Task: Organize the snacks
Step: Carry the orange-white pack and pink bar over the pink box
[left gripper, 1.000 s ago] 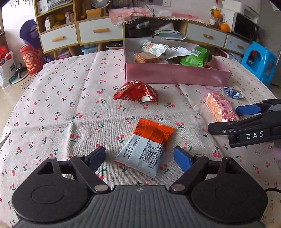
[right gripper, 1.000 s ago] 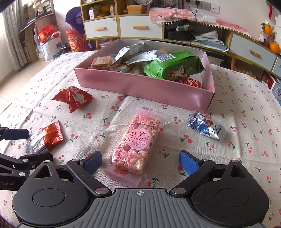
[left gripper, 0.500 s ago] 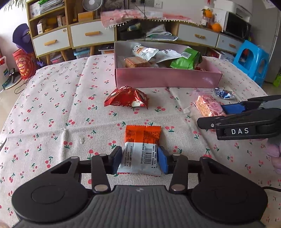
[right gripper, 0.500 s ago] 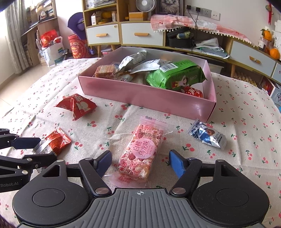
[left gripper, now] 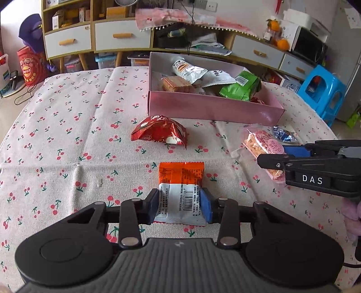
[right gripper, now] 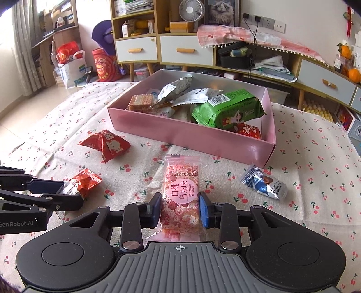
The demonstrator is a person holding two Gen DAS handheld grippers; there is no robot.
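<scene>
From the left wrist camera, the left gripper (left gripper: 180,206) has just been closing, and its blue pads now pinch the near, white end of an orange-and-white snack packet (left gripper: 181,187) lying on the cherry-print tablecloth (left gripper: 67,126). Beyond it sits a crumpled red packet (left gripper: 159,133), and farther off an open pink box (left gripper: 212,108) holding a green bag (left gripper: 241,86), silver packets and a brown wafer block. At the right edge the right gripper (left gripper: 270,155) reaches over a pink rice bar (left gripper: 262,144), with a small blue chocolate packet (left gripper: 283,134) just beyond it. Behind the table stand white-drawered wooden cabinets (left gripper: 94,38), a blue plastic stool (left gripper: 325,90) and a microwave (left gripper: 309,46).

From the right wrist camera, the right gripper (right gripper: 180,208) is pressed onto the sides of the pink rice bar (right gripper: 181,198), which lies flat on the cloth near the middle. The blue chocolate packet (right gripper: 264,184) lies to its right, the red packet (right gripper: 105,144) far left, the pink box (right gripper: 191,137) beyond. At the left the left gripper (right gripper: 65,191) grips the orange-and-white snack packet (right gripper: 84,181). A desk fan (right gripper: 191,10), a cat picture (right gripper: 222,11) and wall sockets (right gripper: 261,21) line the back.
</scene>
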